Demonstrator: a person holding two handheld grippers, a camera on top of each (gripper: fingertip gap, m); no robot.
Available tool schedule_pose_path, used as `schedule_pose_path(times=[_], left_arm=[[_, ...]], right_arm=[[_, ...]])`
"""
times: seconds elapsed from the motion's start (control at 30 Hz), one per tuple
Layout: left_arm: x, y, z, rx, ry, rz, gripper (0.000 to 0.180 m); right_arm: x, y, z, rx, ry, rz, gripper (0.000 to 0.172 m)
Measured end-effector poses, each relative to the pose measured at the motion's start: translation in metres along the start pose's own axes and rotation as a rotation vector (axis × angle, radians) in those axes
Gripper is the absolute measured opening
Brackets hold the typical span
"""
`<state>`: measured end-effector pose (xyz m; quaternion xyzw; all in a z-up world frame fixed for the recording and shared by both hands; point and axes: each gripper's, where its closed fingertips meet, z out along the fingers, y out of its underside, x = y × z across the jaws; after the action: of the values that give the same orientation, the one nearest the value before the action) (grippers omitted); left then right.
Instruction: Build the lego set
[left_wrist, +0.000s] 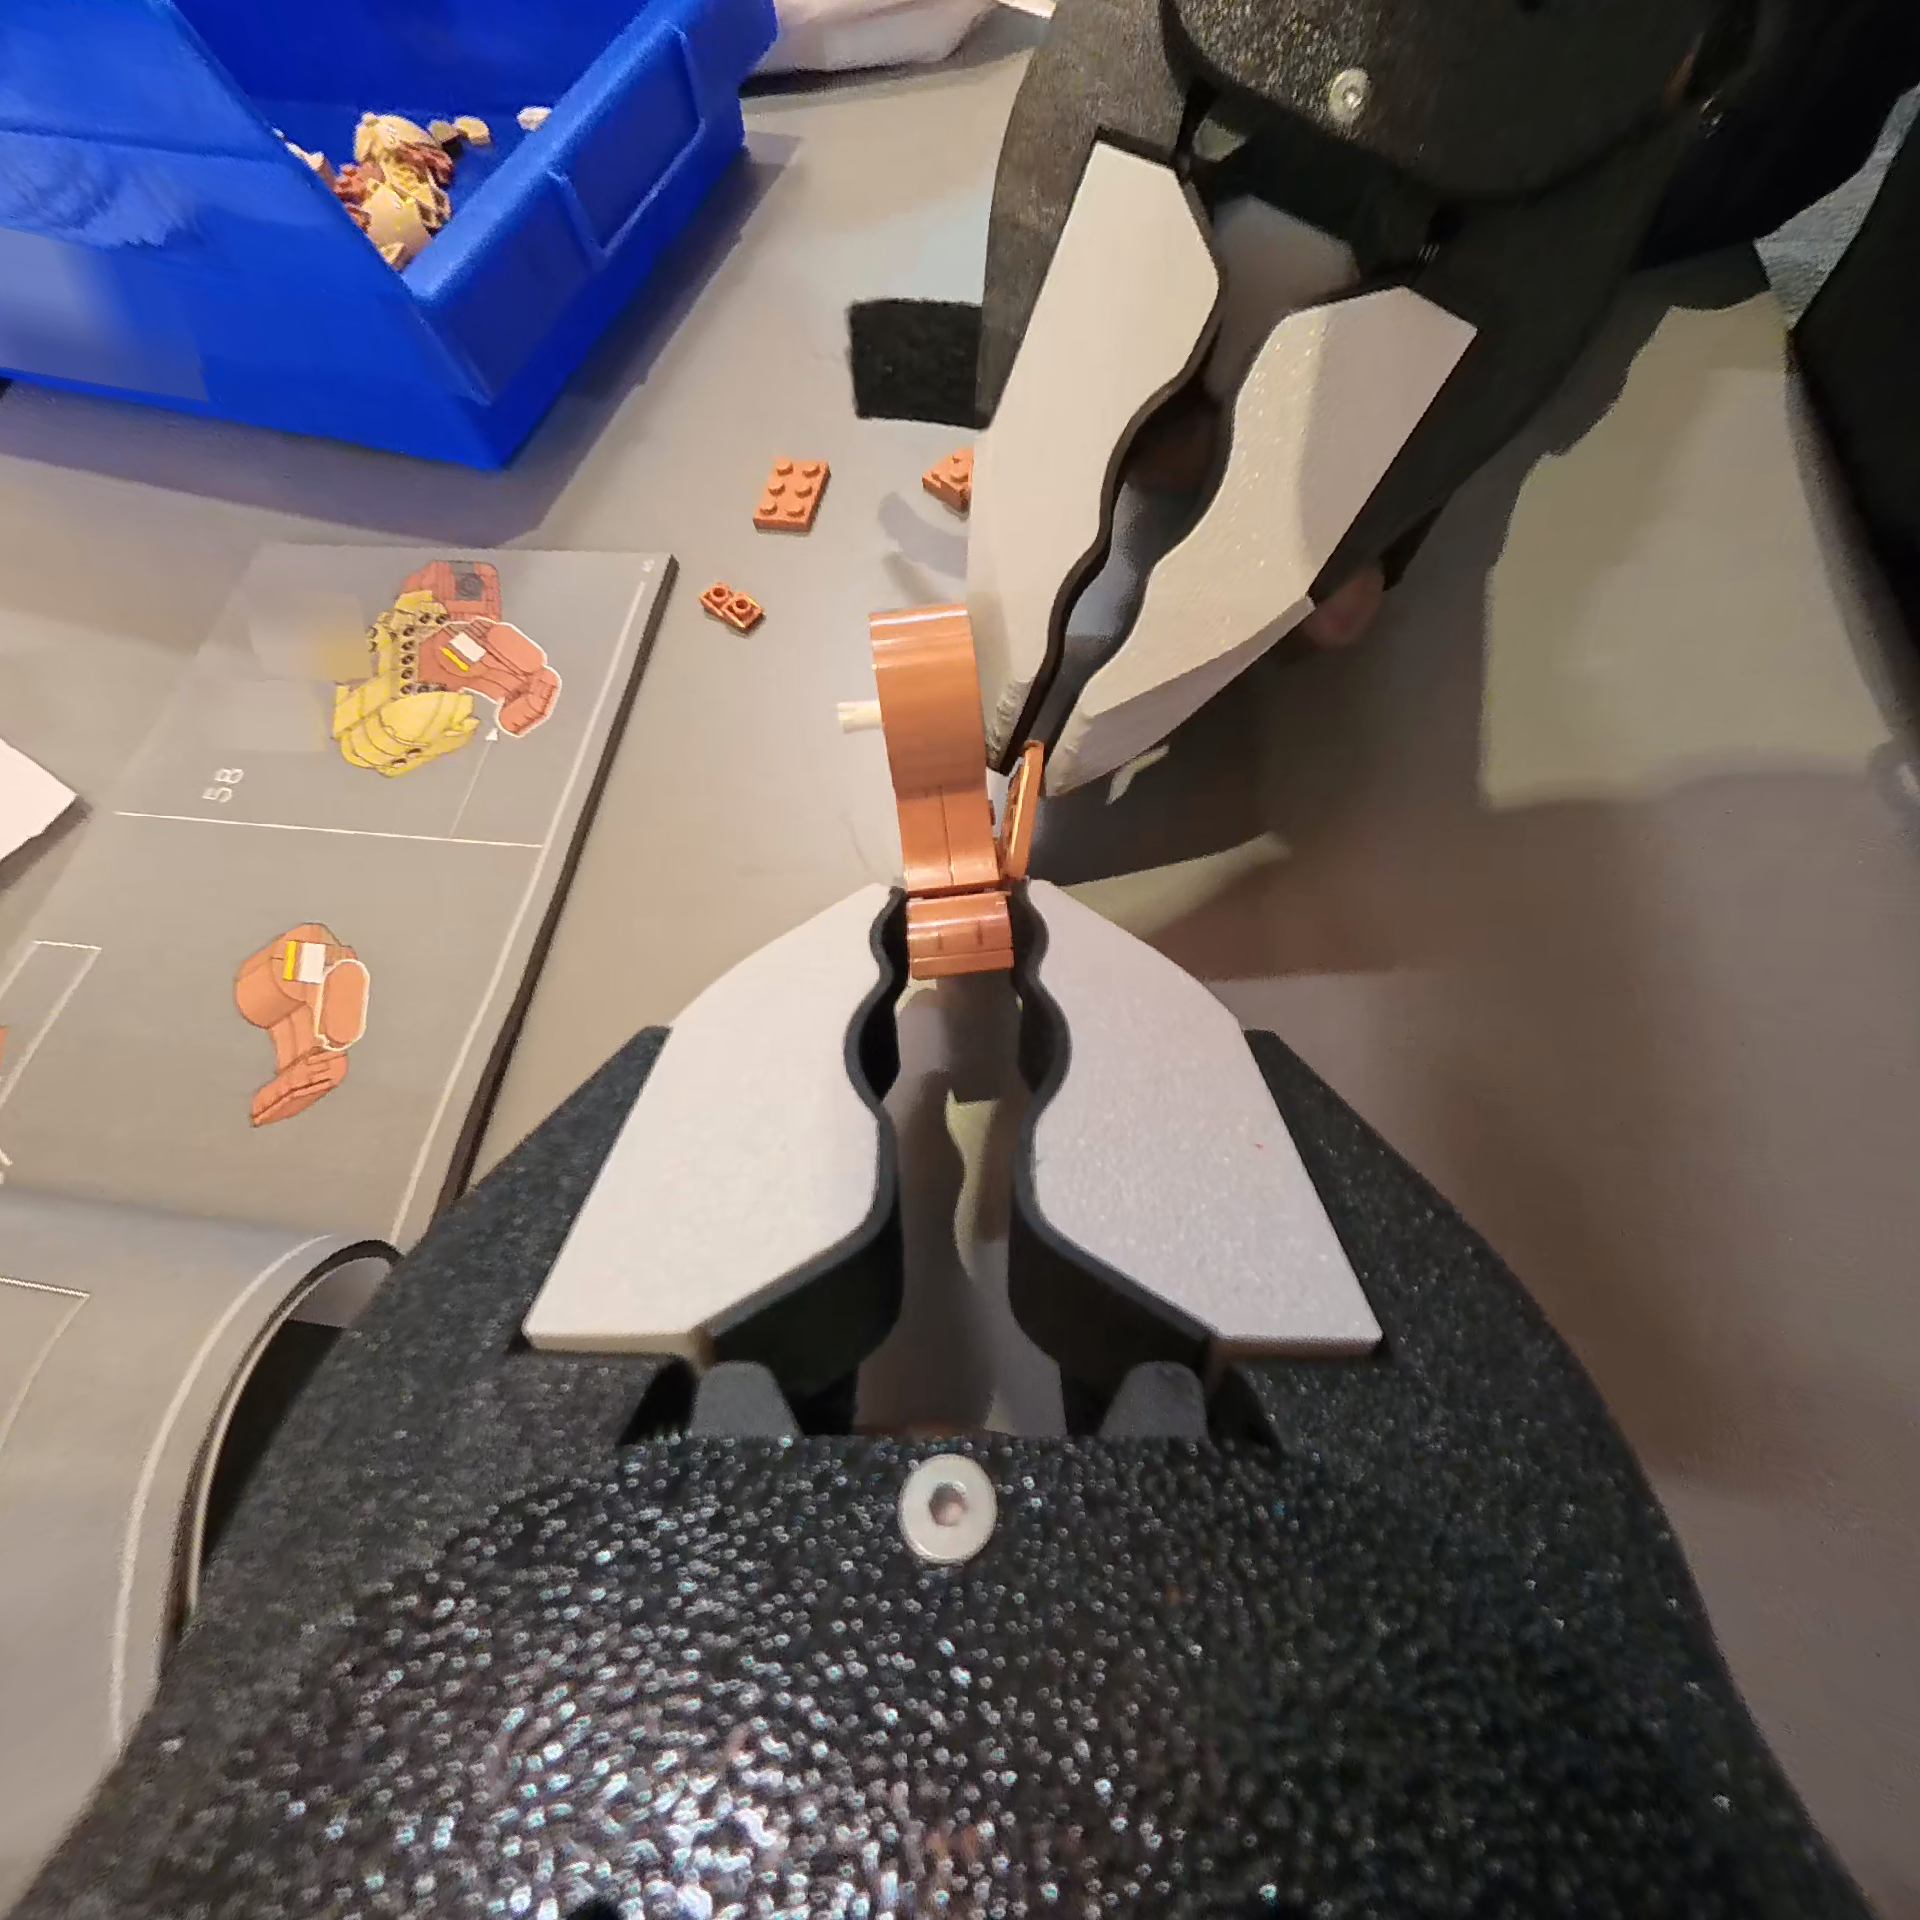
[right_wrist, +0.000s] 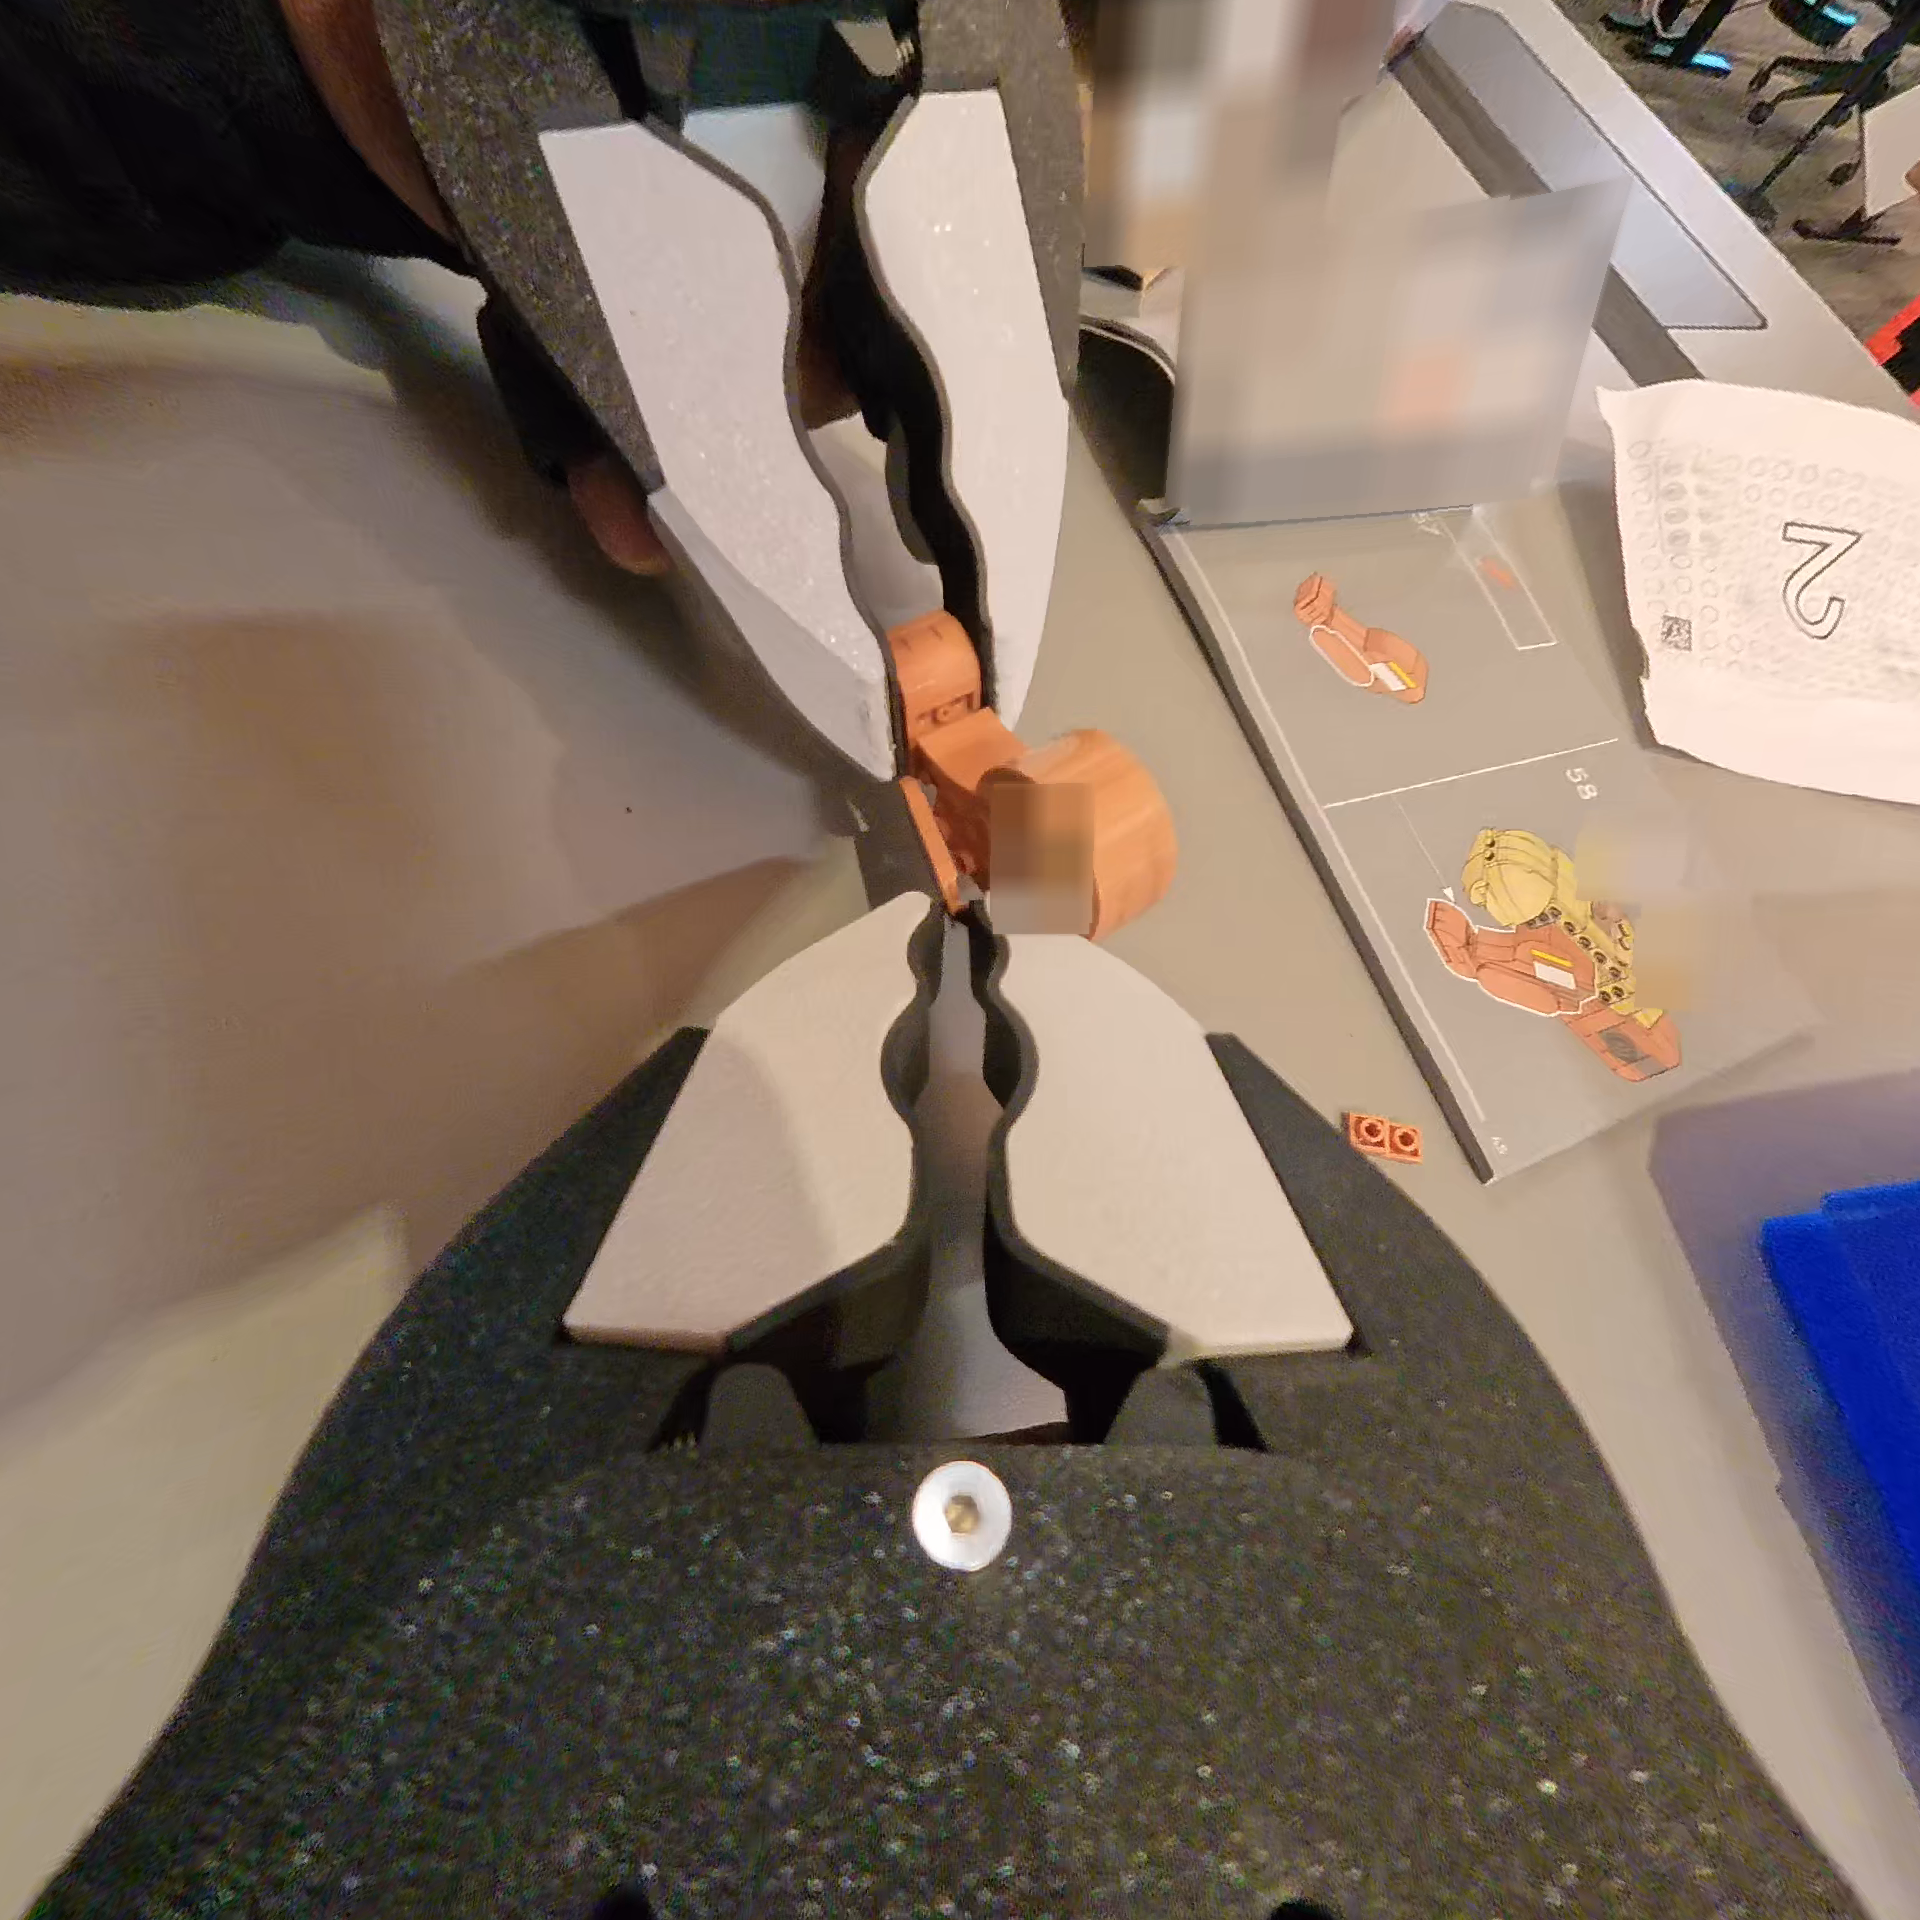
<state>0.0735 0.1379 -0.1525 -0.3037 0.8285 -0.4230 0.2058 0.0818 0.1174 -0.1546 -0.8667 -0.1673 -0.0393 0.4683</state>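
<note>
Grey tabletop (left_wrist: 1558, 1039) carries everything, and the landmark on it is the open grey instruction booklet with printed pictures of a brown and yellow brick model (left_wrist: 343, 831). Beyond the booklet's far edge sits a blue plastic bin (left_wrist: 436, 291) holding tan and brown bricks. Beside the booklet in the right wrist view lies a white perforated paper bag (right_wrist: 1766, 582). Off the booklet's corner, towards the grippers, lie a small brown two-stud plate (left_wrist: 731, 607) and, farther on, a brown six-stud plate (left_wrist: 793, 492), with a black fuzzy patch (left_wrist: 914, 358) past that.

Just beside the booklet, raised over the bare table, is the brown brick-built arm piece with a rounded end (left_wrist: 930, 769). The left gripper (left_wrist: 958, 940) pinches its blocky lower end, both pads pressing its sides. The right gripper (right_wrist: 961, 920) has its tips nearly together on a thin brown flat plate (right_wrist: 940, 842) standing on edge against the arm piece's side.
</note>
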Motion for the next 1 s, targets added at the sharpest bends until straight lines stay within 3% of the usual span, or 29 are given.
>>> schedule_pose_path(times=[1.0], left_arm=[[-0.010, -0.012, -0.001, 0.069, -0.085, -0.007, 0.018]], right_arm=[[0.018, -0.004, -0.006, 0.038, 0.081, 0.171, 0.005]])
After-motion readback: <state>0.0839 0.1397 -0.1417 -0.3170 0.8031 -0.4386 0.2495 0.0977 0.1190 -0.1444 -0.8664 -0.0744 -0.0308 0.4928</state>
